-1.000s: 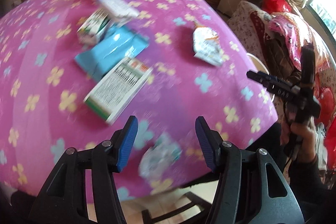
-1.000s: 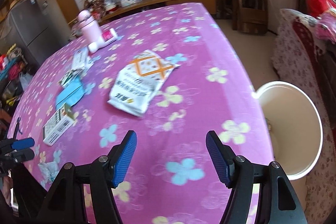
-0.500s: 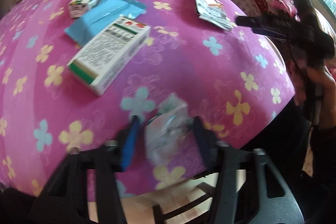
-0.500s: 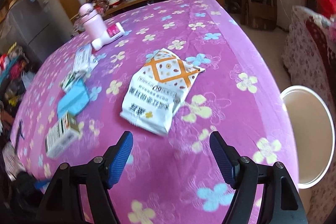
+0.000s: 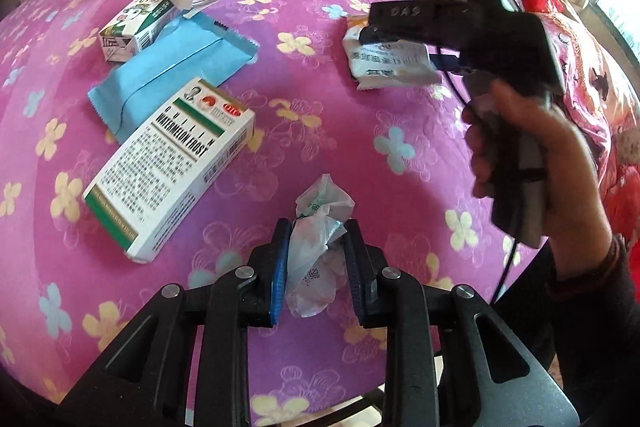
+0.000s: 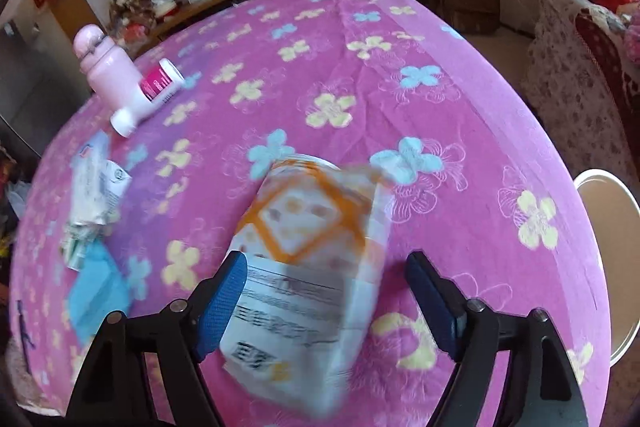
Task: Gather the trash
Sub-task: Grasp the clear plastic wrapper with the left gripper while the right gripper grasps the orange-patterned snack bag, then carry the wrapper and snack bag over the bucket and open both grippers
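The left gripper [image 5: 317,233] is closing on a crumpled wrapper [image 5: 316,251]; the right gripper [image 6: 326,269] is opening around a snack bag [image 6: 304,267], seemingly untouched, beside the bin [image 6: 618,267].

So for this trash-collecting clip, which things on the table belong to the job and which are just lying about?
Job:
- crumpled plastic wrapper, left gripper closing on it
- orange-and-white packet between the opening right gripper
- white bin beside the table

Probably lying about:
- pink bottle
- Watermelon Frost box
- blue pouch
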Demonstrator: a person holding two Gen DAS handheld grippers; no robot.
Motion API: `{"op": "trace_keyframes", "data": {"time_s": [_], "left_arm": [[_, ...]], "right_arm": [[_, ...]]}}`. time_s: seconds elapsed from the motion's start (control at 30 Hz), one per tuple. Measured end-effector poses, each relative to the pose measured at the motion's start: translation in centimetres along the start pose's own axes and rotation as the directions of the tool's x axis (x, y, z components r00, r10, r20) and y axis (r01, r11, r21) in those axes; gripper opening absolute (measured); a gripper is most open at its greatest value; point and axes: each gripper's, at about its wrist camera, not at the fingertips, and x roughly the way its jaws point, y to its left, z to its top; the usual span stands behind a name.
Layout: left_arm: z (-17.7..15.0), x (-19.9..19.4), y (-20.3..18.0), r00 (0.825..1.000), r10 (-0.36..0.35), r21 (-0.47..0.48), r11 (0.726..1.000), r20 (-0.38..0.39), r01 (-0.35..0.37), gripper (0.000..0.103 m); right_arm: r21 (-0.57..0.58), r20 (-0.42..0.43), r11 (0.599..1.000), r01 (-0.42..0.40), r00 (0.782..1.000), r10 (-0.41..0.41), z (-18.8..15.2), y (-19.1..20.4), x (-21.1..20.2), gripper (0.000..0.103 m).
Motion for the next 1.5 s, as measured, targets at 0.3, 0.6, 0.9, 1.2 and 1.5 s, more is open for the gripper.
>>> {"op": "trace_keyframes", "data": {"time_s": [0.3,0.6,0.9,1.2,1.5], "left_arm": [[1.5,0.2,-0.7,0.999,-0.036,-0.041,0.999,0.001,0.036,0.024],[3.4,0.6,-4.7,0.998,-0.053,-0.002,0.999,0.024,0.053,0.024],[5.8,2.5,-10.8,0.997,-0.072,0.087,0.994,0.033,0.069,0.024],[7.7,5.0,-16.1,0.995,-0.103,0.151,0.984,0.018,0.099,0.024],[10.2,7.8,-21.3,0.980,-0.195,0.161,0.967,-0.027,0.197,0.024]], "right_arm": [[-0.135,0.033,0.986,-0.101,0.994,0.106,-1.5,-1.7,-2.7,0.014],[-0.143,0.116,0.977,-0.159,0.978,0.176,-4.5,-6.5,-9.2,0.011],[-0.046,0.165,0.992,-0.117,0.979,0.123,-6.1,-14.2,-12.7,0.011],[0.051,0.182,0.997,-0.064,0.982,0.054,-7.1,-21.0,-14.0,0.011],[0.140,0.169,0.990,0.006,0.985,-0.030,-7.8,-26.6,-13.8,0.011]]}}
